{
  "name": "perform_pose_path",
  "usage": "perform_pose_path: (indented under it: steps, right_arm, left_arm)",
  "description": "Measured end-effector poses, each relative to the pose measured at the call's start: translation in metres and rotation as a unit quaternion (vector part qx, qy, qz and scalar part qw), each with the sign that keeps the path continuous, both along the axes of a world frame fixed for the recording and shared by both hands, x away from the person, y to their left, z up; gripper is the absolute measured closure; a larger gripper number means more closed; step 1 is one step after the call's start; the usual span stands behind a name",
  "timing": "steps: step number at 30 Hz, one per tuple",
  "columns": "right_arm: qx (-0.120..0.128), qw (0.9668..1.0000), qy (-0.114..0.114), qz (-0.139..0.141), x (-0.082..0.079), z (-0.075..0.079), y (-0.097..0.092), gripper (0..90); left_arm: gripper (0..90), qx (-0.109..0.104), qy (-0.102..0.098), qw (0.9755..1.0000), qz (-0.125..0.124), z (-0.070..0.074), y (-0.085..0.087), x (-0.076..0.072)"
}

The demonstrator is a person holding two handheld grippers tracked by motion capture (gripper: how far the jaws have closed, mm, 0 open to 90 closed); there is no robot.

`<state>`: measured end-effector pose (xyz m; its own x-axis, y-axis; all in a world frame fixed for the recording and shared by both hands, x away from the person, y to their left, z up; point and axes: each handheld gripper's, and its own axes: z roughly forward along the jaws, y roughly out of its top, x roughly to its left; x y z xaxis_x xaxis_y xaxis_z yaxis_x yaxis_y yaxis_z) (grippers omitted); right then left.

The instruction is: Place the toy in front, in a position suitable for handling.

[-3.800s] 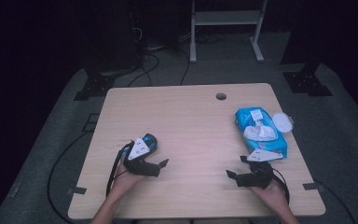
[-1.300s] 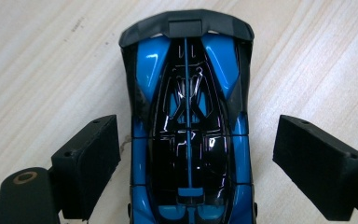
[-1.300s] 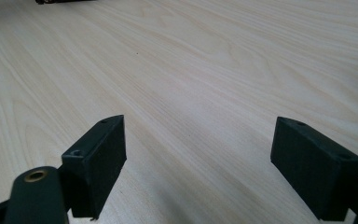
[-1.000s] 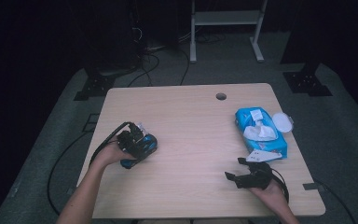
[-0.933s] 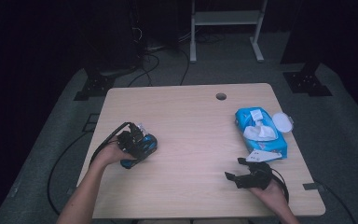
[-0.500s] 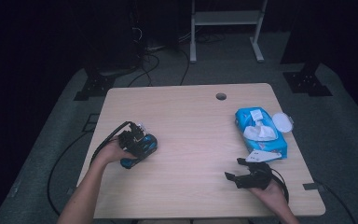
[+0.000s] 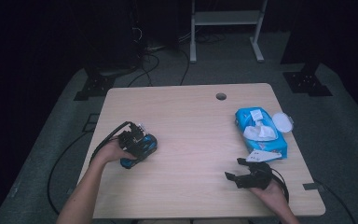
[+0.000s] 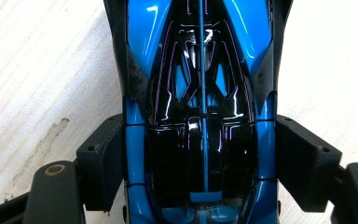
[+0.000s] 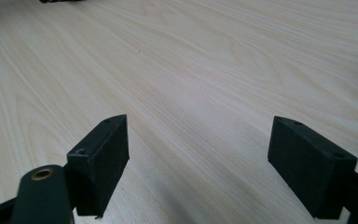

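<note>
Tabletop (image 7: 191, 121): light wood grain, rectangular, with a round cable hole (image 7: 221, 96) near the far edge, standing on grey floor matting. Blue wipes pack (image 7: 260, 133): lying flat near the right edge, flip lid (image 7: 282, 122) swung open to the right, a white wipe bunched up out of the opening. Left gripper (image 7: 135, 140): held in the left hand (image 7: 113, 151) over the left part of the tabletop, cable looping back toward the near-left edge; fingers (image 8: 103, 161) having just been closing, now pressed against both flanks of the toy car, one pad on each side of the cabin. Right gripper (image 7: 235, 176): held low in the right hand (image 7: 271, 190) near the front right corner, just in front of the wipes pack, pointing left across the tabletop; fingers (image 9: 103, 158) spread wide apart, released, bare wood between them. Toy car (image 8: 200, 112): glossy blue and black, seen from above in the left gripper view, body running lengthwise between the left fingers, resting on or just above the tabletop at the left side, well apart from the wipes pack; contact of the wheels with the wood cannot be told.
</note>
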<state>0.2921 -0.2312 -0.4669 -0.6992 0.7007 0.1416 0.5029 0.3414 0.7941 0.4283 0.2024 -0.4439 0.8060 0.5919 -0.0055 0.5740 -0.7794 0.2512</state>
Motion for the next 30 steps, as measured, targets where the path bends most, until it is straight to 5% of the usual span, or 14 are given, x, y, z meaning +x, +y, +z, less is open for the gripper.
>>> perform_pose_path:
  steps: [11, 30]
  right_arm:
    - [0.0, 1.0, 0.0, 0.002, 0.0012, -0.0007, 0.0003, 19.4]
    - [0.006, 1.0, 0.001, 0.001, 0.0023, -0.0003, -0.0015, 19.4]
  left_arm:
    - [25.6, -0.01, 0.006, 0.9999, 0.0, 0.0006, 0.0028, 0.0014]
    - [26.2, -0.008, -0.02, 0.9994, -0.028, 0.0059, 0.0028, -0.0036]
